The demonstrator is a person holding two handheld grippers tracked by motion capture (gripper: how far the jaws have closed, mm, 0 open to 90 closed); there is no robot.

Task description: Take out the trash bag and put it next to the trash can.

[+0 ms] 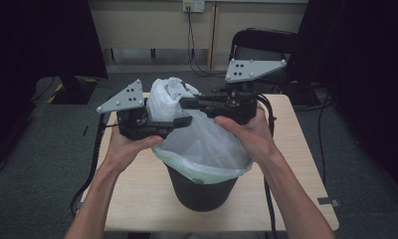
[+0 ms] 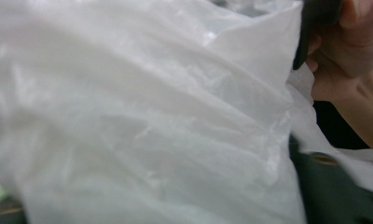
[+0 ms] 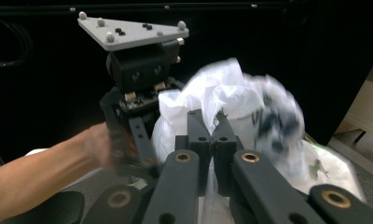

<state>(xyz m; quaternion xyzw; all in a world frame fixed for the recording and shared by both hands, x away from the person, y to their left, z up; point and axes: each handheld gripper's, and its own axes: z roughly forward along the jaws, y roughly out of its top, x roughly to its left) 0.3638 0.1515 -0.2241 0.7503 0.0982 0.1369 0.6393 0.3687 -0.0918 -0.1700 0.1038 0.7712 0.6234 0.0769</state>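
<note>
Basically a bag-handling moment: a white plastic bag [image 1: 202, 142] lines a black bin [image 1: 201, 191] at the centre of the tabletop [image 1: 137, 199], its rim folded over the bin's edge, with a bunched-up tuft of the bag's top sticking up at upper centre of the high view. Right tool [image 3: 213, 126] has its jaws pressed together, pinching a fold of that gathered plastic; in the right gripper view the film comes up between the black jaws at lower centre, and the crumpled tuft sits just behind them, part blurred. Left tool [image 1: 179, 122] reaches in from the left of the high view, tip against the bag just below the tuft; whether its jaws press on the plastic I cannot tell (its own view is white film right up against the lens, jaws not visible). Right hand [image 1: 251, 134] and left hand [image 1: 125, 149] hold the tools level over the bin mouth, facing each other. Likely reason for the pose: the bag neck is being gathered and held tight, one side anchoring while the other works, as for tying off or lifting the liner out.
</note>
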